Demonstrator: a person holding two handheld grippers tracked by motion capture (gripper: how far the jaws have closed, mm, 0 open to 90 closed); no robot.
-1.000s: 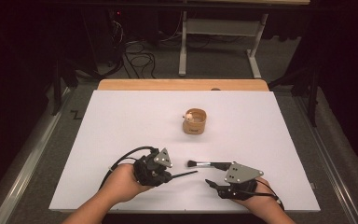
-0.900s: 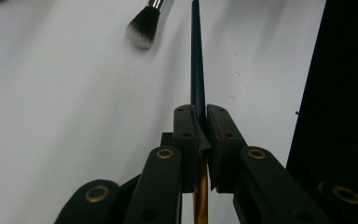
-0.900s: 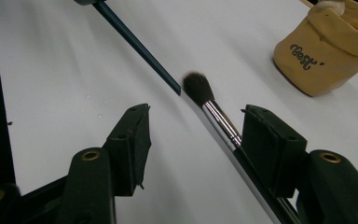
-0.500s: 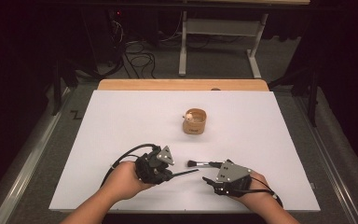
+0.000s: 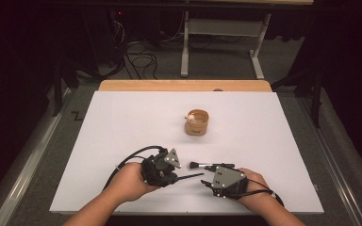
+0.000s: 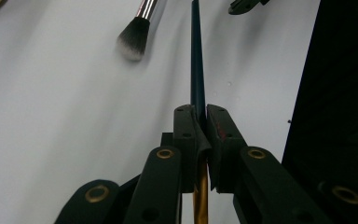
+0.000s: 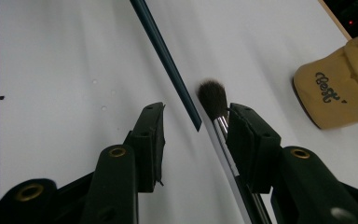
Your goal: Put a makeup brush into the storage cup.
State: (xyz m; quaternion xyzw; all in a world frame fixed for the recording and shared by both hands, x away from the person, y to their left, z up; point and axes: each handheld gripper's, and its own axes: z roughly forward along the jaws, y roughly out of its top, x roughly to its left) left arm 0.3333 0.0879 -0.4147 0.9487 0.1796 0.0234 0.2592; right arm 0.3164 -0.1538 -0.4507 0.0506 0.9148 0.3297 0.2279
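A thin dark brush handle [image 6: 196, 56] is clamped between the two black jaws of the left gripper [image 6: 199, 122], which are closed tight on it; past the pads the handle runs straight away over the white table [image 5: 122, 122], and a gold part of it shows below the pads, toward the gripper body. In the high view this left gripper [image 5: 178, 177] sits near the front edge of the table, held in the person's left hand [image 5: 129, 181], with the handle [image 5: 188, 177] pointing toward the right gripper [image 5: 206, 182]. The right gripper's jaws [image 7: 196, 126] have just been closing and stand half open, pressing on nothing; the tip of the dark handle [image 7: 168, 60] ends in the gap between them. A second brush [image 7: 214, 105], with dark bristles and a shiny metal ferrule, lies on the table just beside the inner face of the right-hand jaw in the right gripper view; whether it touches the pad I cannot tell. In the left gripper view the same brush [image 6: 135, 35] lies just beside the held handle. Farther back, near the middle of the table, stands a small tan cup [image 5: 196, 122] with dark lettering on its side [image 7: 340, 91]. The person's right hand [image 5: 254, 186] holds the right gripper near the table's front edge.
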